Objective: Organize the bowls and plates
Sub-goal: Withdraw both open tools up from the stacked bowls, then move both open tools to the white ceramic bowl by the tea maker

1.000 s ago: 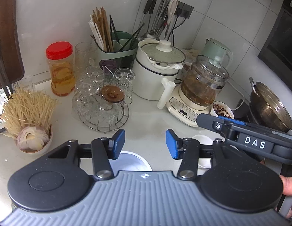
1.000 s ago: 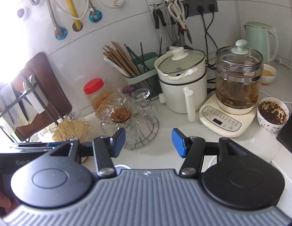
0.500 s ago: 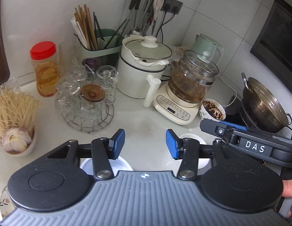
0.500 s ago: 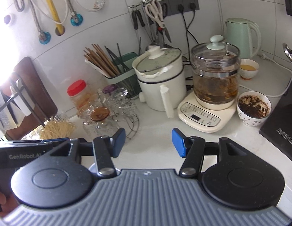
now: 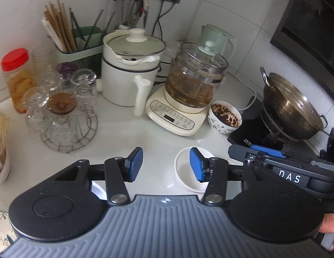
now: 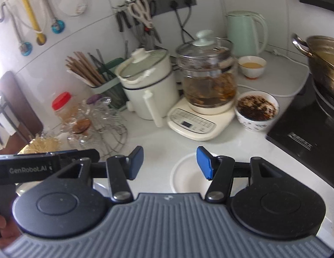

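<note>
A small white plate [image 5: 184, 167] lies on the white counter, partly under my left gripper's right finger; it also shows in the right wrist view [image 6: 186, 176] under my right gripper's right finger. A patterned bowl [image 5: 224, 119] of dark flakes stands beside the tea maker, seen too in the right wrist view [image 6: 256, 110]. A small bowl [image 6: 252, 66] of yellow liquid sits by the green kettle. My left gripper [image 5: 166, 164] is open and empty above the counter. My right gripper [image 6: 170, 162] is open and empty. A white dish edge [image 5: 98, 190] peeks out under the left gripper.
A white cooker [image 5: 130, 68], glass tea maker [image 5: 195, 81], glass rack [image 5: 61, 116], chopstick holder [image 5: 81, 40] and red-lidded jar [image 5: 16, 79] crowd the back. A steel wok [image 5: 294, 107] sits on the black hob at right. A bowl with noodles [image 6: 44, 144] stands left.
Both grippers have swung to the right along the counter. The small white plate has come into fuller view under them. Both stay open.
</note>
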Demonstrator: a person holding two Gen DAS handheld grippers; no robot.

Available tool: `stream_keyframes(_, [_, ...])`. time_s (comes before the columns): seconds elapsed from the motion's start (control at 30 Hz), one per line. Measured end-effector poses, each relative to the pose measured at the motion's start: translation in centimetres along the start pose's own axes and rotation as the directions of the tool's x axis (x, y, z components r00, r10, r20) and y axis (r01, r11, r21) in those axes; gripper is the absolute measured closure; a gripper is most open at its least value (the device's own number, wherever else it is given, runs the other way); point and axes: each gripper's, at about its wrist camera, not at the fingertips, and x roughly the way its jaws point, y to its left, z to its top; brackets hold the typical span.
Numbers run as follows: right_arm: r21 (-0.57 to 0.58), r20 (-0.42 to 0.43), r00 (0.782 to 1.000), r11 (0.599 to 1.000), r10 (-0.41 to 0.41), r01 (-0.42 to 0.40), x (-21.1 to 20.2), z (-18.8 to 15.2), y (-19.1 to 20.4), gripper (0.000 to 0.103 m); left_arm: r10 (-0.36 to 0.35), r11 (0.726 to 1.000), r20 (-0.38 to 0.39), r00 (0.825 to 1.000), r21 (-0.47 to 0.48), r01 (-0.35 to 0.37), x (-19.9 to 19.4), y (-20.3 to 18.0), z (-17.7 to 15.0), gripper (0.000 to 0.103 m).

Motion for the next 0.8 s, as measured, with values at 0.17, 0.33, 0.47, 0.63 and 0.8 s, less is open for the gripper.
stream_keyframes(0.17, [0.045, -0.017, 0.999, 0.999, -0.028, 0.029, 0.7, -0.4, -2.0, 0.045, -0.009, 1.0, -0.046, 0.999, 0.025, 0.01, 2.1, -1.2, 0.2, 0.049])
stream_keyframes(0.33, [0.07, -0.035, 0.999, 0.997, -0.037, 0.039, 1.6, -0.8, -4.1, 0.045, -0.001, 1.0, -0.094, 0.996, 0.021, 0.003, 4.8, -1.9, 0.4, 0.049])
stream_keyframes(0.47, [0.104, -0.069, 0.997, 0.994, -0.027, 0.035, 3.2, -0.7, -6.0, 0.045, 0.005, 1.0, -0.13, 0.991, 0.01, -0.004, 7.4, -2.4, 0.5, 0.049])
stream_keyframes(0.63, [0.12, -0.101, 0.995, 0.992, -0.019, 0.031, 5.6, -0.5, -7.9, 0.045, 0.029, 0.999, -0.161, 0.987, 0.024, -0.026, 10.2, -3.1, 0.4, 0.049])
stream_keyframes(0.8, [0.132, -0.153, 0.988, 0.991, 0.003, 0.018, 7.9, -0.5, -9.1, 0.045, 0.038, 0.999, -0.198, 0.98, 0.026, -0.033, 12.2, -3.4, 0.1, 0.049])
